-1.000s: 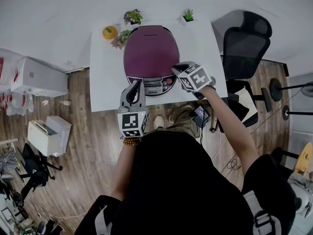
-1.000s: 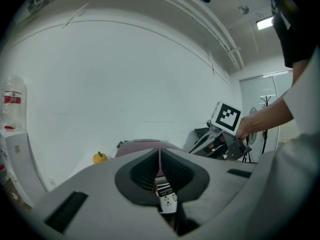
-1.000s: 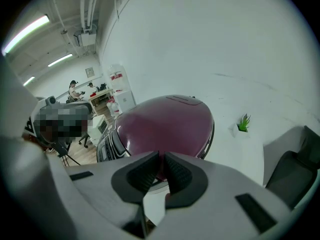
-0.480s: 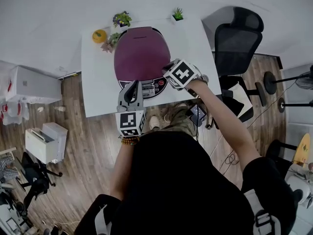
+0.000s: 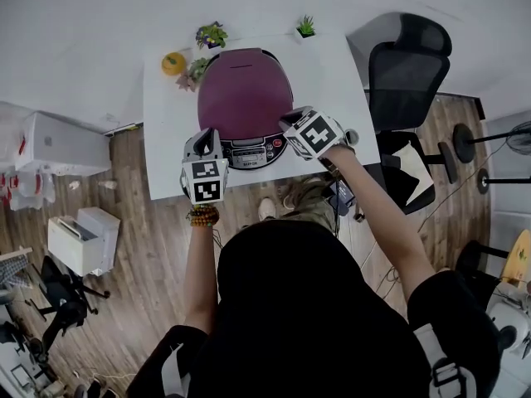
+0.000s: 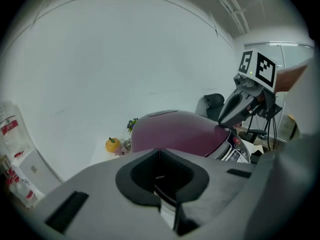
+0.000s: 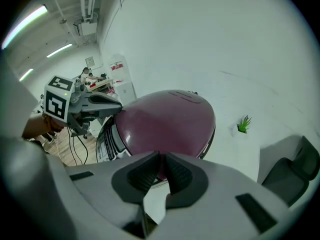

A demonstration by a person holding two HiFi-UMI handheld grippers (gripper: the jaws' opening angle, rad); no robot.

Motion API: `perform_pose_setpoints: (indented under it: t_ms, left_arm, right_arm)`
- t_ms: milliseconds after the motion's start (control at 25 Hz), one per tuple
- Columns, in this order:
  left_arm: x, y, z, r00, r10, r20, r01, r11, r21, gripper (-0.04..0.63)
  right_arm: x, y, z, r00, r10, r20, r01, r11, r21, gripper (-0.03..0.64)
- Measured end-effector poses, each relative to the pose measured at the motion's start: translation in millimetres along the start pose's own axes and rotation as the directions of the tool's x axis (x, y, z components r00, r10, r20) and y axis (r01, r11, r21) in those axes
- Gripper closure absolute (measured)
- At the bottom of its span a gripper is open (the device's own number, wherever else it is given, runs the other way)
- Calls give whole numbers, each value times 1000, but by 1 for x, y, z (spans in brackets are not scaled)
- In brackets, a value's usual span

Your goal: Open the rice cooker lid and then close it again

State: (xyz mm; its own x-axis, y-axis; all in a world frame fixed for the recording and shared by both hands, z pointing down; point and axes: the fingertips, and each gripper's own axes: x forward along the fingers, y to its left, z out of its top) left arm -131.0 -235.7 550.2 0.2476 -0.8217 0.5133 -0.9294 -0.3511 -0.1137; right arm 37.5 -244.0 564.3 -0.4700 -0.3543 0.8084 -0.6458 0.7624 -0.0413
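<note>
Fingers [image 7: 134, 176] pressed together, empty, on left gripper [image 5: 202, 136] and right gripper [image 5: 292, 118] alike; shut purple domed rice cooker [image 5: 246, 89] mid white bench [image 5: 170, 152] lies just ahead, right gripper nearer, at its front-right edge.

A white table [image 5: 170, 152] carried a purple rice cooker [image 5: 245, 89] at its middle, lid down, its control panel turned to the near edge. Near the far left corner sat a small orange pumpkin-like ornament [image 5: 172, 63], with a cluster of pinkish flowers [image 5: 195, 73] just beside the cooker's left rear. Along the far edge stood a leafy potted plant [image 5: 211, 34] and, toward the right corner, a small green plant in a white pot [image 5: 306, 28].
</note>
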Motion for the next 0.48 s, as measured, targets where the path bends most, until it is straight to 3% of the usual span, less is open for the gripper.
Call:
perform_pose_setpoints:
  t_ms: [160, 280, 480]
  left_arm:
    - [8, 0, 3, 994, -76, -76, 79, 996, 38, 574]
    - [10, 0, 2, 993, -75, -95, 81, 995, 61, 574]
    - [8, 3, 0, 991, -133, -29, 129, 987, -99, 574]
  right_arm:
    - [0, 0, 0, 1000, -4, 12, 4, 1000, -10, 571]
    - [0, 0, 1, 1000, -16, 3, 16, 999, -33, 571]
    - [1, 0, 1, 1000, -5, 19, 6, 1000, -13, 571]
